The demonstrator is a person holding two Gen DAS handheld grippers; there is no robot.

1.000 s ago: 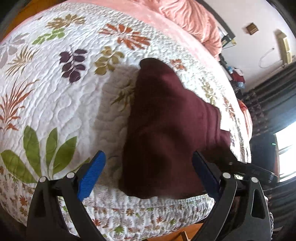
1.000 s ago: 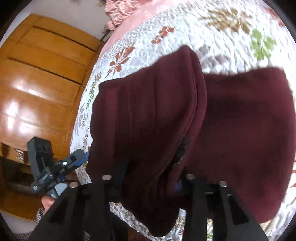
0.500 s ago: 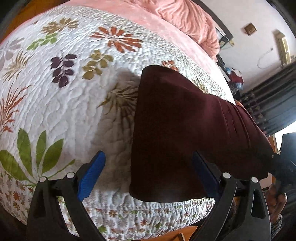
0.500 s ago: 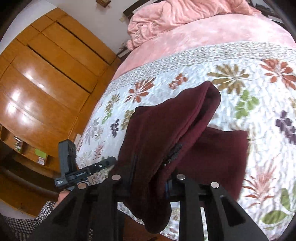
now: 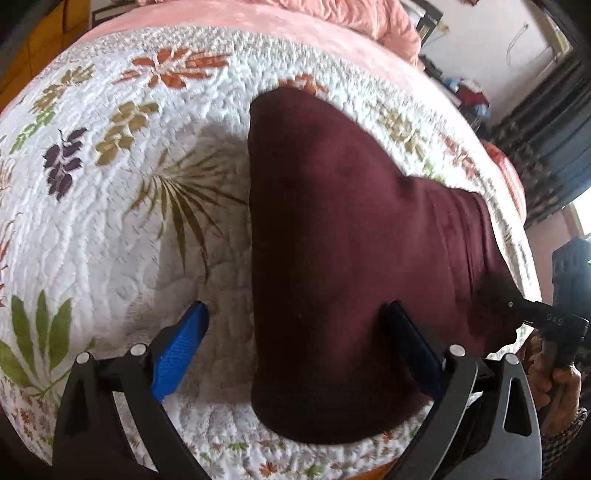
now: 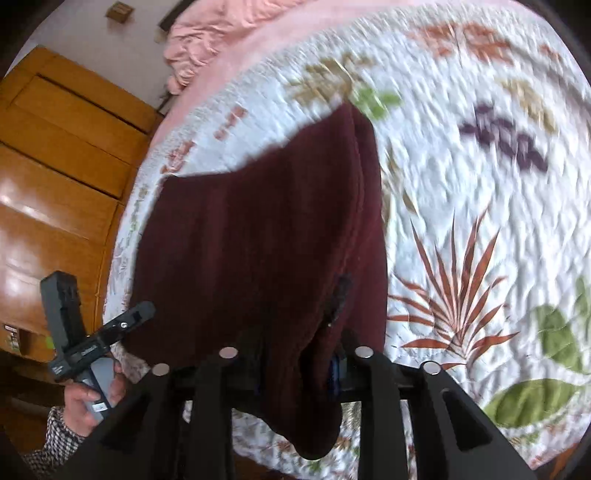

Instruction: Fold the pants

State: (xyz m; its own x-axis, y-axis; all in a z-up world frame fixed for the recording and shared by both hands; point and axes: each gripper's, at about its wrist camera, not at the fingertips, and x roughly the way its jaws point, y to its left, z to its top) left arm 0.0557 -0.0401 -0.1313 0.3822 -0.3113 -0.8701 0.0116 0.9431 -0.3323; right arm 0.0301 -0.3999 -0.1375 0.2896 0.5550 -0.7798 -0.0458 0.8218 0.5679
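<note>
The maroon pants [image 5: 351, 240] lie on the floral quilt [image 5: 110, 184] at the near edge of the bed, already doubled into a thick, narrow bundle, so the folding looks well advanced; the bundle's left edge is straight and tidy in the left wrist view, while its right-hand corner is lifted clear of the quilt and not yet laid down. That corner is pinched in the right gripper [image 6: 299, 373], whose fingers are closed tightly on a bunch of the cloth, with a loose tail of fabric hanging below them over the bed's edge. The left gripper [image 5: 295, 350] is spread wide and holds nothing: its left blue pad [image 5: 177, 354] is over bare quilt, and the other finger sits against or over the pants, though the pictures do not settle whether it touches. Judging from this, what remains is one last fold or simply setting the held corner down flat, then smoothing and squaring the stack. No basket, box or drawer shows in either view, so there is no container to report; a pink blanket [image 6: 221, 33] is heaped at the far end of the bed and a wooden wardrobe [image 6: 55, 166] stands beside it
</note>
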